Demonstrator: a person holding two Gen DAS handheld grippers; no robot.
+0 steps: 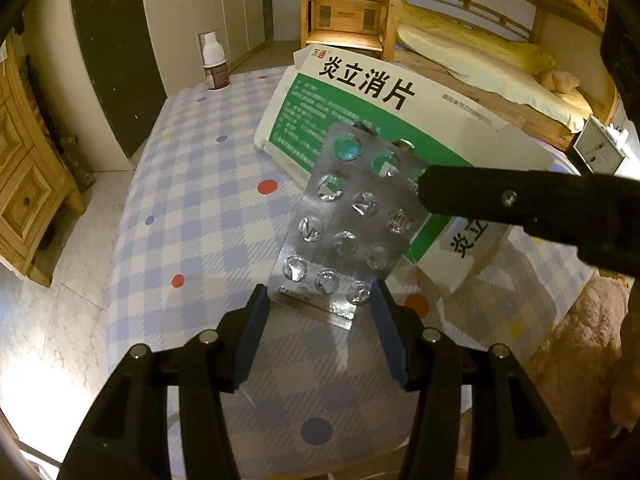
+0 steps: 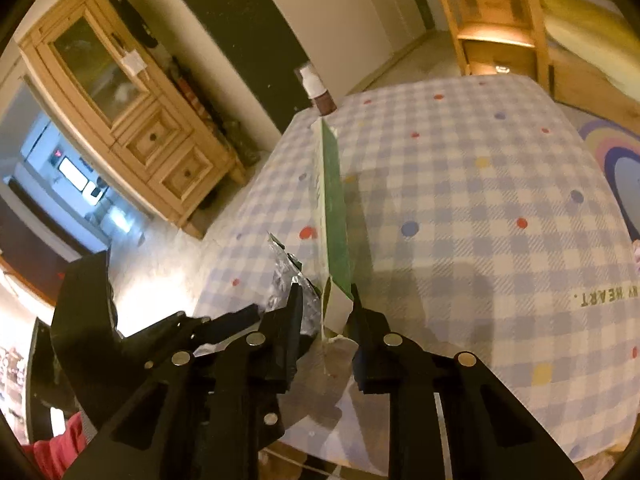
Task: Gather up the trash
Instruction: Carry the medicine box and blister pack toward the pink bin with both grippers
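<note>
A silver blister pack [image 1: 348, 220] with emptied pockets is held upright between the blue pads of my left gripper [image 1: 320, 296], which is shut on its lower end. Behind it is a white and green medicine box [image 1: 384, 120], held above the checked tablecloth [image 1: 200, 208]. My right gripper [image 2: 326, 300] is shut on the near end of that box [image 2: 334, 200], seen edge-on. The right gripper's black finger [image 1: 500, 200] crosses in front of the box in the left wrist view. The blister pack [image 2: 286, 276] shows crumpled just left of the box.
A small brown bottle with a white pump top [image 1: 214, 64] stands at the far edge of the table; it also shows in the right wrist view [image 2: 318, 94]. A wooden cabinet [image 2: 132, 120] stands left of the table. A bunk bed [image 1: 480, 56] is behind.
</note>
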